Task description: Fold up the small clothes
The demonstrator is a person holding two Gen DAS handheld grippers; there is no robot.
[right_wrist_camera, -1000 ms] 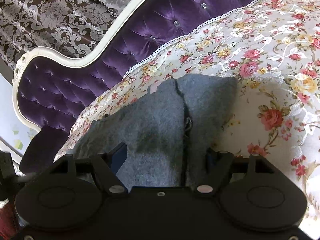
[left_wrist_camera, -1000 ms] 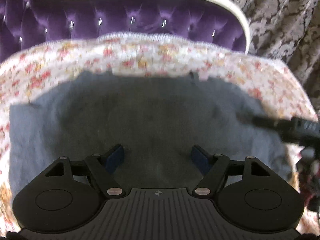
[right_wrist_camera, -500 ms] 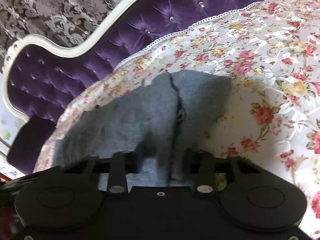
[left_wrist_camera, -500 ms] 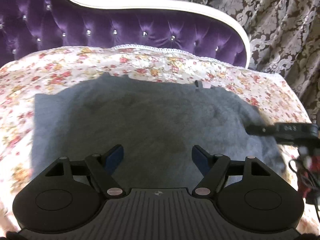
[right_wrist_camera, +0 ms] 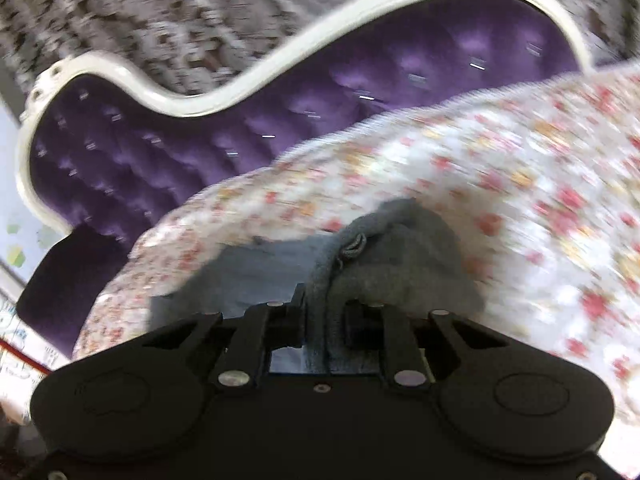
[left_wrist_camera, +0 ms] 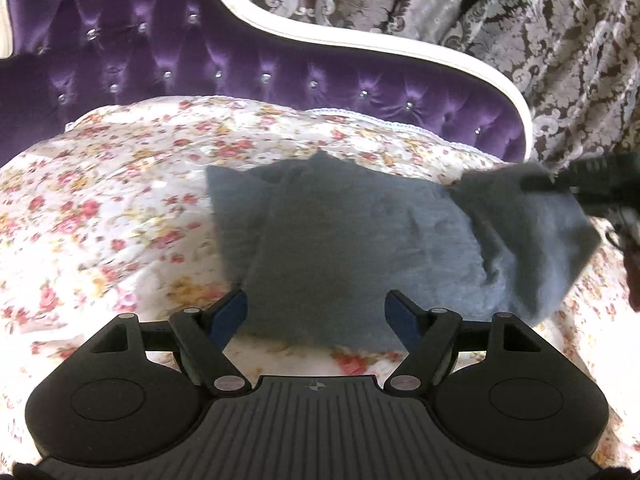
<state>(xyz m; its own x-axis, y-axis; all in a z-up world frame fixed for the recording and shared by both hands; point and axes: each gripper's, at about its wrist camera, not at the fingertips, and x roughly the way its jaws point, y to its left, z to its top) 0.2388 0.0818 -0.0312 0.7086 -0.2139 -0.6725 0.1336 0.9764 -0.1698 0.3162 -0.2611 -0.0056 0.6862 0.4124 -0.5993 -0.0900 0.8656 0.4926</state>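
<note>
The right gripper (right_wrist_camera: 323,316) was closing on a bunched edge of the grey garment (right_wrist_camera: 400,264), the cloth pinched between its fingers and lifted off the floral cover (right_wrist_camera: 500,184). In the left view that raised corner hung at three o'clock, under the right gripper (left_wrist_camera: 536,184). The left gripper (left_wrist_camera: 316,314) hovered released, nothing between its fingers, above the garment's (left_wrist_camera: 340,248) near edge at six o'clock. The purple headboard (left_wrist_camera: 280,76) stood at twelve.

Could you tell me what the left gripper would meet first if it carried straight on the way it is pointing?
Most likely the grey garment lying on the floral bedspread; the open left gripper points down at its near part, though depth is uncertain.
</note>
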